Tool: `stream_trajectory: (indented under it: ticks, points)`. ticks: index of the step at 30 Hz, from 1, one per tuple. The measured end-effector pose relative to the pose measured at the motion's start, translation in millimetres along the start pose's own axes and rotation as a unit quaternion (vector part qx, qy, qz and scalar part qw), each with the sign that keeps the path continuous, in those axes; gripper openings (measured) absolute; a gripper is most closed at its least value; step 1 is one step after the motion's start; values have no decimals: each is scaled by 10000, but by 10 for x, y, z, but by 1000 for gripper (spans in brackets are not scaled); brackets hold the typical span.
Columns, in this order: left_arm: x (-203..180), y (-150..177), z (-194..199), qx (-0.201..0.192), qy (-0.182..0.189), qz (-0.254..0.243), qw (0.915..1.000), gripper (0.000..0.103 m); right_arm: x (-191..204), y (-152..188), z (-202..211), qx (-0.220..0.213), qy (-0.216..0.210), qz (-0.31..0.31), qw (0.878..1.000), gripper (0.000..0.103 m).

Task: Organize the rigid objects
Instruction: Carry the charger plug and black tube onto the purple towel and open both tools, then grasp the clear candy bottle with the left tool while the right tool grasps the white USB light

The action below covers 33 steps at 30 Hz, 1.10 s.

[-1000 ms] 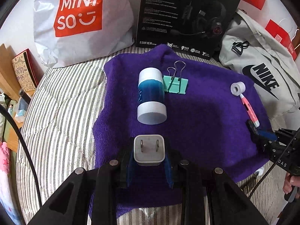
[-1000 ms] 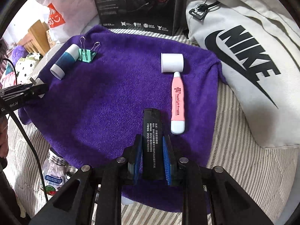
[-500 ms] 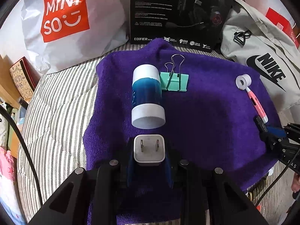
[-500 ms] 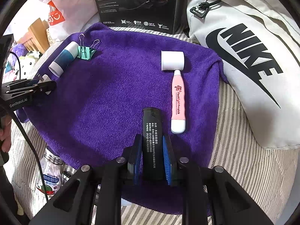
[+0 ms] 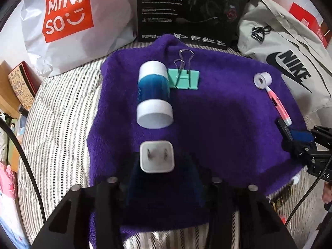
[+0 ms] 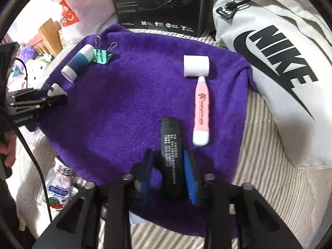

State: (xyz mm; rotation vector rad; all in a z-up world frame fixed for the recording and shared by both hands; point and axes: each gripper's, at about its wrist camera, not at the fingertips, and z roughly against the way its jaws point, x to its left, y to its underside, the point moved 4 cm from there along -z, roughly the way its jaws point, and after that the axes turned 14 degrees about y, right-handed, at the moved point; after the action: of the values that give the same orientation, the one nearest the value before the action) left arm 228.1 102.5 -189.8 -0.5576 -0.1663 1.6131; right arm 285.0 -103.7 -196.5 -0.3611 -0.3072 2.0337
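both grippers point steeply down at the purple towel. left gripper jaws just opened – white charger plug sits loose between them. right gripper jaws also parting off the black bar, w/ its near end hidden. pink roller at its 1 o'clock.

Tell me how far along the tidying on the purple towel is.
Bottle and binder clip lie together, lint roller opposite. In hand: fingers of the left gripper have just been opening around the charger, those of the right gripper around the black bar; both items rest on the towel. Left: probably only withdrawing both grippers.
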Motion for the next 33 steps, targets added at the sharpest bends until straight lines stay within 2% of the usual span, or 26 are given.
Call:
stream_trajectory:
  ticks: [4,6,10,18,22,27,33]
  points:
    - [9,38,52,18,7,153,9999,49,36,6,8,85,108,90,9999,42]
    - [14,63,143,-42,-19,210,9998,49,23,16,40,127,232,81,9996,42]
    - [-37,133,392,-230,-66,201,9995,49,-31,44,213,21,200,-72,9998,42]
    - [-397,458,776,-413,214,-8,9989,49,-150,336,626,-206,162,-560,9981,46]
    - [-640,629,730,-286,441,-68,9986,49,-231,646,833,-233,234,-865,9957,47]
    - [-909,840,481,18,773,-22,9970,49,-339,991,1031,-257,369,-1076,9932,49]
    - [-1016,957,184,321,469,3,9984,49,-412,1276,1161,-278,138,-1421,9894,50]
